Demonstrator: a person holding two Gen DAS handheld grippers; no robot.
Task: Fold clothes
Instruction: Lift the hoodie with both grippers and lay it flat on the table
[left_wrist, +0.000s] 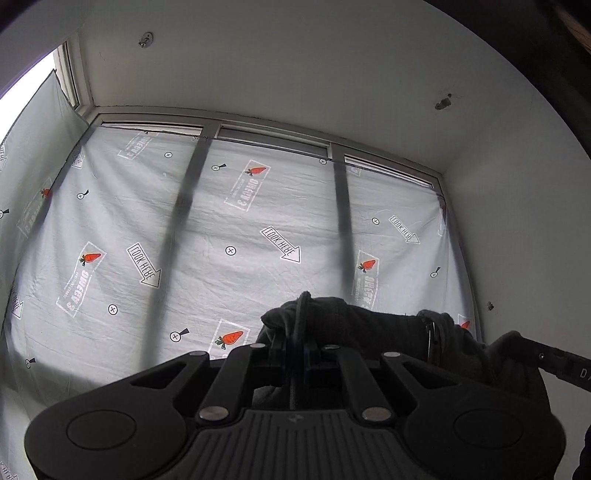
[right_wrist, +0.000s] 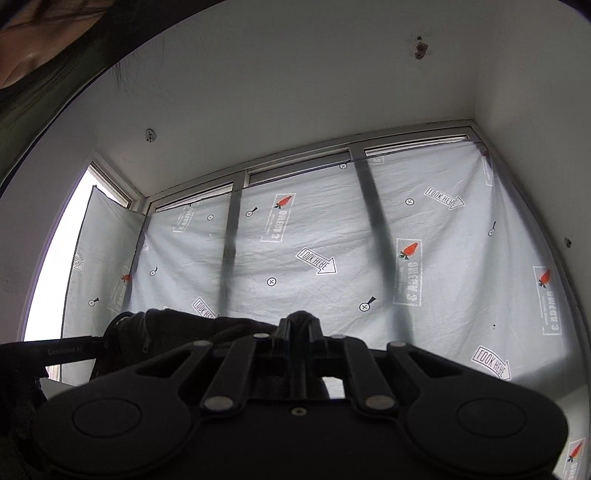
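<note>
Aloft | one dark garment (left_wrist: 369, 325) | two grippers, left gripper (left_wrist: 295, 350) and right gripper (right_wrist: 299, 332), pinching it closed, tilting toward one carrot-print sheet (left_wrist: 221, 229).

You can read "LOOK HERE", mirrored, inside arrow outlines (right_wrist: 316, 261) printed across the pale sheet (left_wrist: 207, 229) covering the window, and "GenRobot.AI" on the black gripper finger (right_wrist: 66, 350) entering the right wrist view from the left.
</note>
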